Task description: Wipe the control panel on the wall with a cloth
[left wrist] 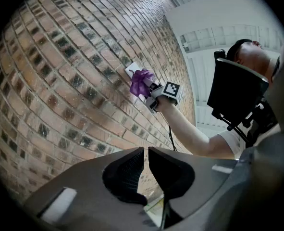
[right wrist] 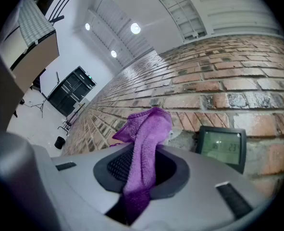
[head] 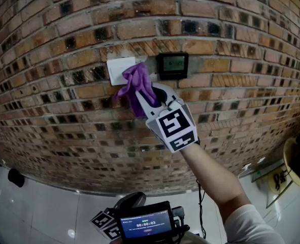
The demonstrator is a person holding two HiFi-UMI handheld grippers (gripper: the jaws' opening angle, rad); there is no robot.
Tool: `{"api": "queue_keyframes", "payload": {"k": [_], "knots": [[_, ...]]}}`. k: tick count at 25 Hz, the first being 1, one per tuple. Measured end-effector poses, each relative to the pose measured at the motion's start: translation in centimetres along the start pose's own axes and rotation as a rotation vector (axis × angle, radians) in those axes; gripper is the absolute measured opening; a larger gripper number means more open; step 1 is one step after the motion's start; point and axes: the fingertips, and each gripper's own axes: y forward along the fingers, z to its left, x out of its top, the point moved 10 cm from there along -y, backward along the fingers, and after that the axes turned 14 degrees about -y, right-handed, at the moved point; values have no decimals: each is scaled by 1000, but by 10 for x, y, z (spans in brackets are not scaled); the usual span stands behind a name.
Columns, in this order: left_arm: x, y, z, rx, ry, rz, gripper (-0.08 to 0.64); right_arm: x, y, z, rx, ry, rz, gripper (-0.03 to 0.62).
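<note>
Purple terry cloth (head: 136,87) on brick wall (head: 63,44)

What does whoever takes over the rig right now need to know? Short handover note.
Right gripper: shut on the purple cloth, raised to the brick wall.
Left gripper: shut, empty, held low.
Things: the cloth lies against the white wall plate. The dark display panel is just right of it, and the cloth is not on it.
Done: cloth gripped and at the wall. How much has been wiped cannot be told.
Left: probably wiping across the display panel.
</note>
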Motion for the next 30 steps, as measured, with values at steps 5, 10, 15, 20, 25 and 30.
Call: {"api": "queue_keyframes", "payload": {"k": [5,10,15,20,25,30], "knots": [[-1,-2,-4,-1,8,-9,32,7,24,-5,-4,-48,4,80],[-2,-6,-8,2,15,-24,32,5,31,-15,-9,-77,25,80],[-3,-4,-7,-7,31,-36,32,2,21,-29,-41,-96,36,80],[-8,0,-10,-15,17,-6,32,-5,1,-41,-80,-110,55,80],[-10,9,-14,-39,11,15,32,-13,-15,-57,-119,-121,81,80],[-15,15,-12,-52,13,27,32,-17,-33,-70,-148,-131,89,80]]}}
